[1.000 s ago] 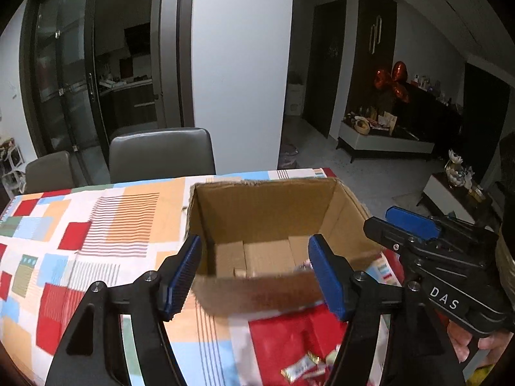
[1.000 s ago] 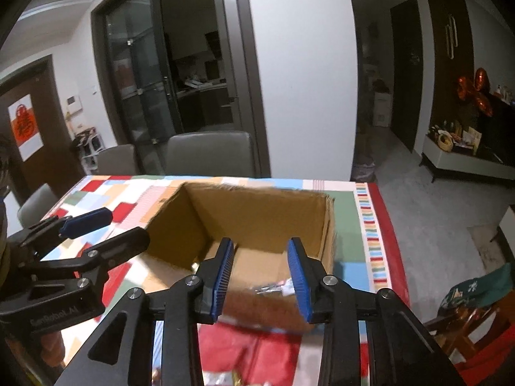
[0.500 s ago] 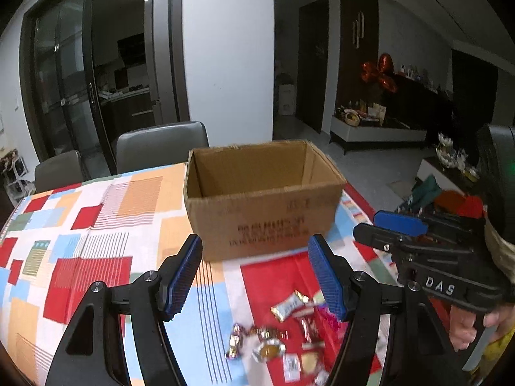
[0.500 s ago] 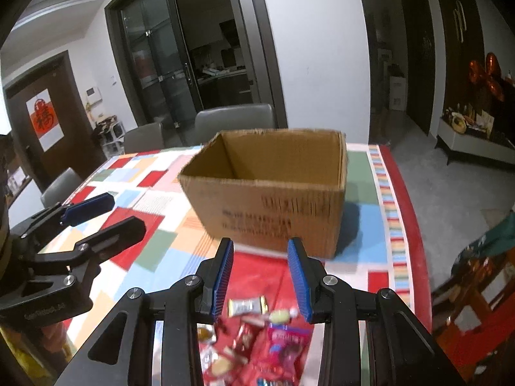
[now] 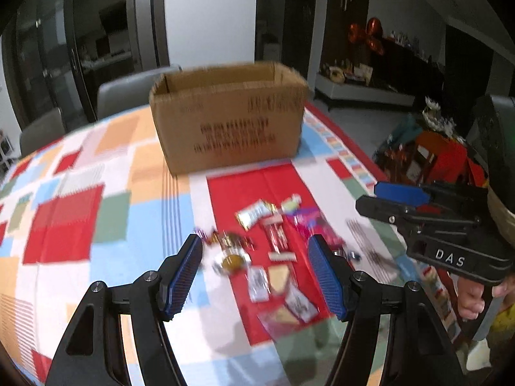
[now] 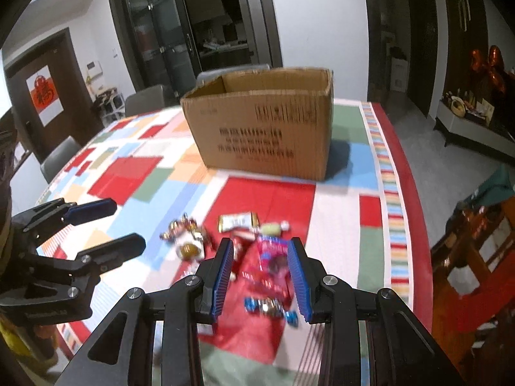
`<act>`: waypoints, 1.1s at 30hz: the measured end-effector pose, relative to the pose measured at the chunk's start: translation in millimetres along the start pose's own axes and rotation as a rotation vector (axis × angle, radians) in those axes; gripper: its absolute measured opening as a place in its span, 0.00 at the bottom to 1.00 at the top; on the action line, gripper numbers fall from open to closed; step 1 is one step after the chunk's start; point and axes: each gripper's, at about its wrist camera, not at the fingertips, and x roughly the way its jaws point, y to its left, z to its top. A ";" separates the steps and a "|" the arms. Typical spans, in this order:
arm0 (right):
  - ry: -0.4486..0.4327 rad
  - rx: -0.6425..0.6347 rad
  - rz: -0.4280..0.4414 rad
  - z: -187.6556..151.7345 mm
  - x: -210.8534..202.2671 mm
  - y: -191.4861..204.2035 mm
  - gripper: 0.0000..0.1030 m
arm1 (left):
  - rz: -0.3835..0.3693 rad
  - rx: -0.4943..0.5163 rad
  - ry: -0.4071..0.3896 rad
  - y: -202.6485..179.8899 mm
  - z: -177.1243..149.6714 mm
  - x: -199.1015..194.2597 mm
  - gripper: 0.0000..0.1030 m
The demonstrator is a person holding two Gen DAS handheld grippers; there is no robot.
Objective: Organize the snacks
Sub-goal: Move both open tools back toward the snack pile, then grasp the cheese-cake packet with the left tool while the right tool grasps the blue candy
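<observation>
An open cardboard box (image 5: 228,119) stands on the patchwork tablecloth, also in the right wrist view (image 6: 264,132). Several small wrapped snacks (image 5: 267,244) lie scattered on a red patch in front of it, also in the right wrist view (image 6: 244,241). My left gripper (image 5: 257,276) is open and empty above the near snacks. My right gripper (image 6: 261,273) is open and empty over a pink packet (image 6: 272,252). Each gripper shows in the other's view: the right one (image 5: 399,197), the left one (image 6: 103,225).
Grey chairs (image 5: 128,96) stand behind the table. The table's right edge (image 6: 415,193) drops to the floor, with a chair holding red items (image 5: 434,157) beside it. The tablecloth (image 5: 74,193) stretches to the left.
Both grippers have pulled back from over the box toward me and tilted down. The box now looks farther away and the scattered snacks have come into view beneath the fingers.
</observation>
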 end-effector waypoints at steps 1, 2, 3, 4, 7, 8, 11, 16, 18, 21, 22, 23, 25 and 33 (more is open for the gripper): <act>0.011 -0.004 -0.001 -5.2 1.0 -0.4 0.35 | -0.002 0.003 0.012 -2.4 -6.4 2.0 0.65; 0.024 -0.008 0.001 -10.7 2.4 -0.6 0.35 | -0.002 0.009 0.025 -4.3 -12.7 3.9 0.65; 0.041 -0.013 0.007 -16.7 4.2 -0.8 0.35 | -0.004 0.012 0.034 -6.1 -17.6 5.5 0.65; 0.051 -0.017 0.010 -20.4 5.4 0.2 0.35 | -0.008 0.014 0.047 -8.0 -22.0 6.8 0.65; 0.092 -0.034 0.023 -33.9 10.4 1.3 0.35 | -0.029 0.014 0.092 -12.4 -35.1 13.5 0.65; 0.105 -0.040 0.027 -37.8 12.2 1.4 0.35 | -0.037 0.015 0.105 -14.6 -40.1 15.7 0.65; 0.142 -0.063 0.029 -47.9 18.3 1.4 0.35 | -0.056 0.015 0.140 -18.4 -49.8 22.8 0.65; 0.186 -0.089 0.022 -56.3 28.2 -3.1 0.35 | -0.079 0.014 0.198 -22.8 -62.2 39.5 0.66; 0.207 -0.090 0.026 -58.1 33.3 -5.3 0.35 | -0.079 0.015 0.222 -23.4 -64.8 47.2 0.65; 0.226 -0.100 0.030 -59.9 39.6 -7.1 0.35 | -0.072 0.028 0.244 -25.6 -68.1 55.7 0.66; 0.233 -0.104 0.032 -60.4 42.0 -7.6 0.35 | -0.067 0.036 0.244 -26.5 -69.0 57.3 0.67; 0.239 -0.108 0.036 -60.6 44.1 -8.3 0.35 | -0.056 0.047 0.244 -27.5 -70.1 59.7 0.68; 0.256 -0.120 0.033 -61.4 49.5 -8.7 0.35 | -0.043 0.055 0.245 -28.2 -71.1 63.8 0.70; 0.287 -0.165 0.041 -62.0 67.9 -6.5 0.35 | -0.014 0.084 0.253 -30.5 -73.6 81.8 0.74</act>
